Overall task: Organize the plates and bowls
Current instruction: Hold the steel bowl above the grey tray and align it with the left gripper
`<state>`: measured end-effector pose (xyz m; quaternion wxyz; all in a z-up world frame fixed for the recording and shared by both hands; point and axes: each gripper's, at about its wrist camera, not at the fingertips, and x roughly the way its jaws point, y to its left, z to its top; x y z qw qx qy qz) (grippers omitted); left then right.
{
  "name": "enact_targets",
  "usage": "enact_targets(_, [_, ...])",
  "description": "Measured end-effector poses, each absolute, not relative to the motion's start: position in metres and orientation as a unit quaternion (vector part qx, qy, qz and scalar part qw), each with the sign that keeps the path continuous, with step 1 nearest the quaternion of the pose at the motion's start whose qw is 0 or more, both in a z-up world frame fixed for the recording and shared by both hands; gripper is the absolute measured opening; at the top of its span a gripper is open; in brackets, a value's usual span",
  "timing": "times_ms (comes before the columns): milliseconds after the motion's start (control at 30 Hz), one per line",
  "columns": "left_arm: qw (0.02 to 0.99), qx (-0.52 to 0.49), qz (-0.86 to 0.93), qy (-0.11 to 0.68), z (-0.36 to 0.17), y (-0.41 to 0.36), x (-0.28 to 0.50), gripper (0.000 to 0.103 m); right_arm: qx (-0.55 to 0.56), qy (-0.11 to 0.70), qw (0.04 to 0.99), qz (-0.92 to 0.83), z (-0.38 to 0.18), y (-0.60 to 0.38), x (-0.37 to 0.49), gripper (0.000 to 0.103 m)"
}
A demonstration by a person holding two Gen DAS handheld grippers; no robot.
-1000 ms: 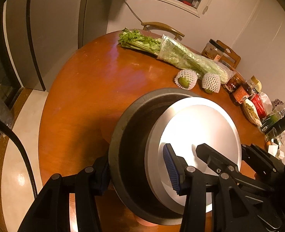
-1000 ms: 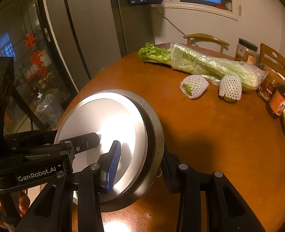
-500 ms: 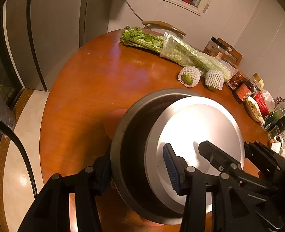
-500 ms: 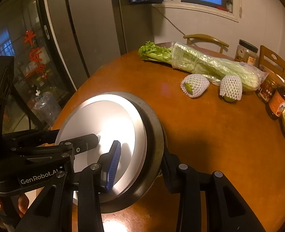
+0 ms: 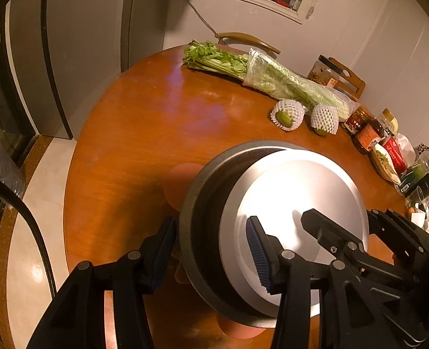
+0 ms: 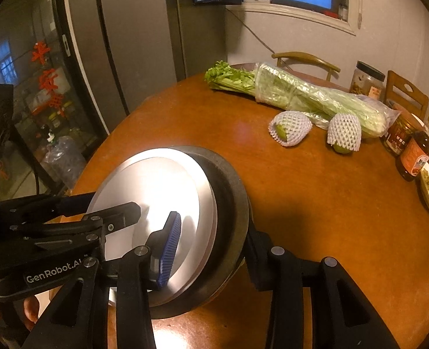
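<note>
gripping opposite sides of a dark bowl (image 5: 202, 203) with silver plates (image 5: 301, 203) stacked inside, the left gripper (image 5: 211, 250) and right gripper (image 6: 211, 241) each have their fingers clamped over its rim, one finger inside and one outside; the bowl sits tilted just above the wooden counter (image 6: 316, 203), near its front edge, well apart from the celery (image 6: 287, 93) and netted fruit (image 6: 290, 128)

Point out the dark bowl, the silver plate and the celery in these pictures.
bowl (image 5: 202, 203), left wrist view, on its dark outer wall.
plate (image 6: 162, 186), right wrist view, on its bright flat centre.
celery (image 6: 229, 80), right wrist view, on the bare stalks outside the bag.
</note>
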<state>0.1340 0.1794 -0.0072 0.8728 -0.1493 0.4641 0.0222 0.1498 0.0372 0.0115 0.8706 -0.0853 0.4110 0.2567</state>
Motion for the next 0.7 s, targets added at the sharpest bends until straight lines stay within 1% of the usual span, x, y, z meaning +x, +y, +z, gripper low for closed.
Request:
enact_targets(433, [0.876, -0.144, 0.028, 0.459, -0.0022, 0.1801, 0.1278, 0.051, -0.097, 0.404, 0.875, 0.248, 0.0140, 0.0355, 0.1462, 0.043])
enact_targets(533, [0.875, -0.146, 0.029, 0.460, -0.0020, 0.1800, 0.1270, 0.053, -0.099, 0.398, 0.879, 0.243, 0.0164, 0.0341, 0.1442, 0.050])
enact_targets(700, [0.877, -0.144, 0.033, 0.457, 0.0011, 0.1797, 0.1251, 0.055, -0.102, 0.387, 0.884, 0.239, 0.0212, 0.0315, 0.1424, 0.055])
